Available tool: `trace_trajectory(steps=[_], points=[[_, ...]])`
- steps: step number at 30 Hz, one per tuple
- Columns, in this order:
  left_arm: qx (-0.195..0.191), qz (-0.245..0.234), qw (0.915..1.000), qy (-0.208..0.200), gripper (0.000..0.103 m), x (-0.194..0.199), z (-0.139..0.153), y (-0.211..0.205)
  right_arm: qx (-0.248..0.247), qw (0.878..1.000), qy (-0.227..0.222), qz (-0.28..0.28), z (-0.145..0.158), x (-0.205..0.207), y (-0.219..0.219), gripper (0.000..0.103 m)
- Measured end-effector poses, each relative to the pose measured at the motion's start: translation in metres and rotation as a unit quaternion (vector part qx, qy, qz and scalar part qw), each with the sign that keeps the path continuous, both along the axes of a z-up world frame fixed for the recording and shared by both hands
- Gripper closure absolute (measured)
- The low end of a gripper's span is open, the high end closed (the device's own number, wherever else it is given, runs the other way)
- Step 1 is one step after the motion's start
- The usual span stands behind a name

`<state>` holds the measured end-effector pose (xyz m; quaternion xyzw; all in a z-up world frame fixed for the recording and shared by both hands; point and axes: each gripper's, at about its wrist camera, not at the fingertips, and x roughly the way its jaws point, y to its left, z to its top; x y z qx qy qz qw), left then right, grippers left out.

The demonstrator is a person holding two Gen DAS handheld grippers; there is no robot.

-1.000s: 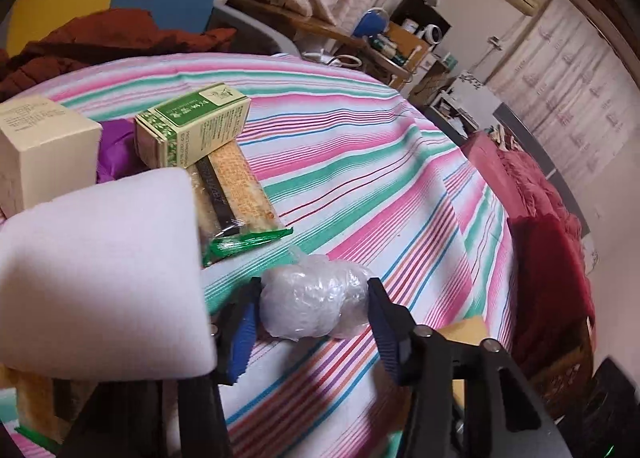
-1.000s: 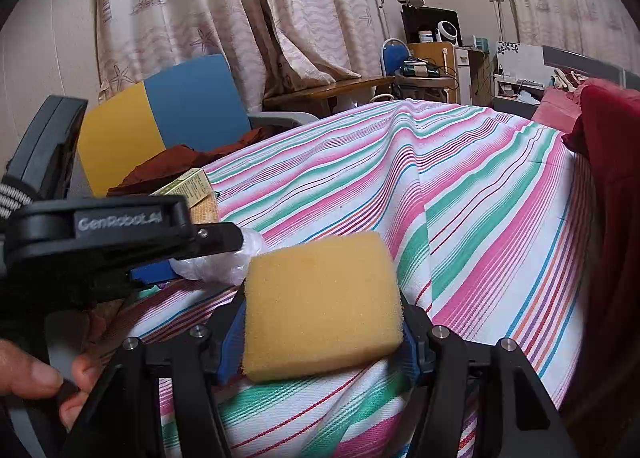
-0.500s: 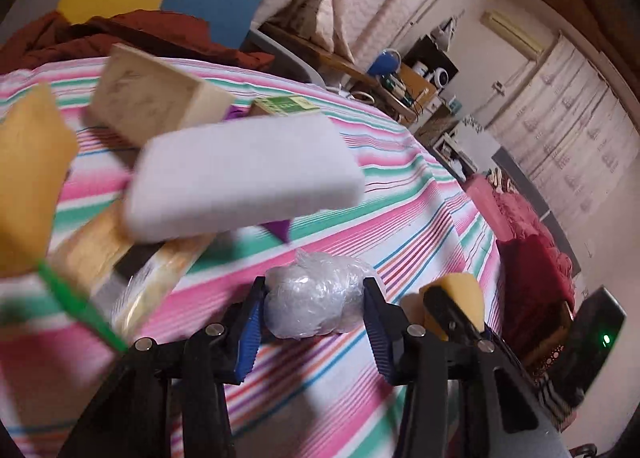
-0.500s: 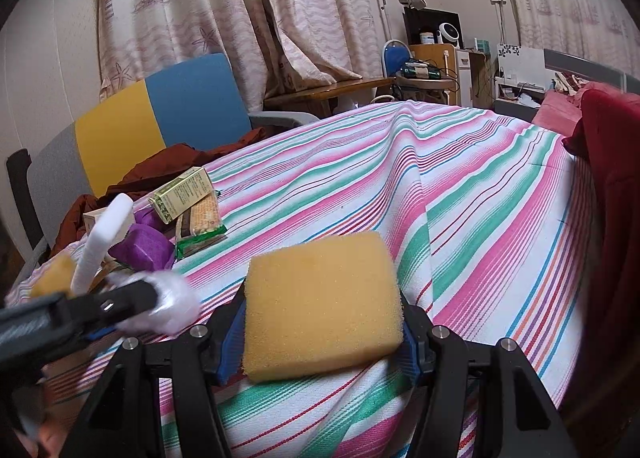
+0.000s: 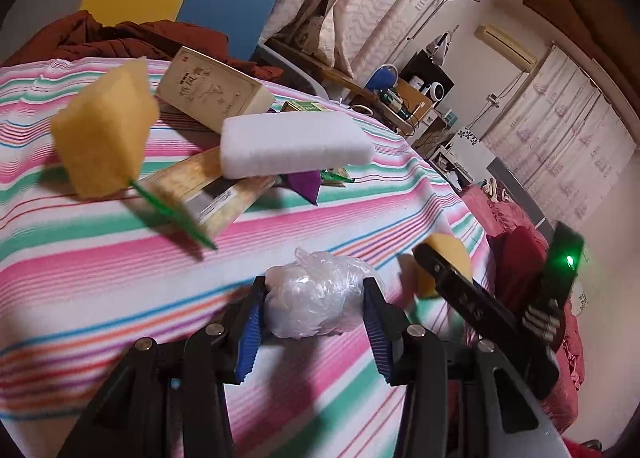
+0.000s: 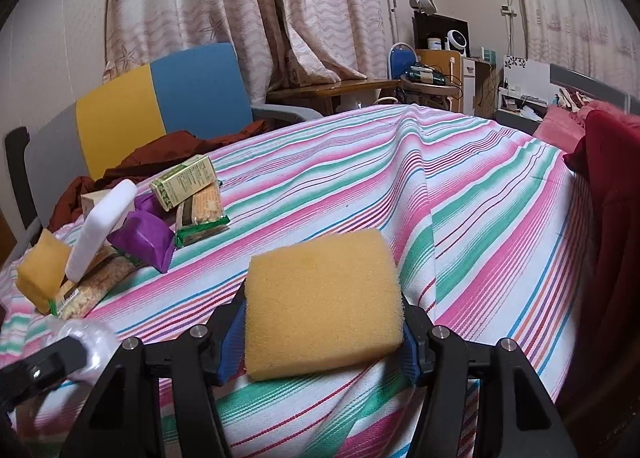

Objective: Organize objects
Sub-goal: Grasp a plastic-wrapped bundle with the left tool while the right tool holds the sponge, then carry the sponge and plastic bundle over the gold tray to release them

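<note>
Plastic-wrapped ball (image 5: 316, 304) clenched between left jaws, yellow sponge (image 6: 322, 304) clamped between right jaws

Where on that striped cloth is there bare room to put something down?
The striped tablecloth lies bare from the cracker packet across to the red cloth. It is crowded at the left, where the white sponge, purple packet and green box pile up.

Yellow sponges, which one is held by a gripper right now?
The yellow sponge between the right gripper's fingers; the other yellow sponge sits loose in the pile on the striped cloth.
</note>
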<state>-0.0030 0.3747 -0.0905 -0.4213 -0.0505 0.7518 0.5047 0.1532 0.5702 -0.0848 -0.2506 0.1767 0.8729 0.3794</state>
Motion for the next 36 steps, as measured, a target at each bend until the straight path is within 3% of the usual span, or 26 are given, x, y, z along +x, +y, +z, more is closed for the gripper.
trace_trajectory(steps=[5, 11, 28, 36], points=[[0.001, -0.005, 0.9998, 0.017, 0.057, 0.009, -0.001, -0.012, -0.007, 1.000, -0.024, 0.005, 0.002, -0.003, -0.001, 0.041], [0.004, -0.014, 0.9996, 0.024, 0.057, 0.013, -0.001, -0.024, -0.042, 0.999, -0.014, 0.013, 0.008, 0.001, -0.009, 0.041], [-0.002, -0.018, 0.9981, 0.059, 0.061, 0.035, -0.003, -0.060, -0.086, 0.990, 0.005, 0.111, 0.039, -0.015, -0.073, 0.041], [0.017, -0.015, 0.9990, 0.038, 0.061, 0.052, 0.004, -0.101, -0.096, 0.986, 0.001, 0.137, 0.042, -0.020, -0.099, 0.041]])
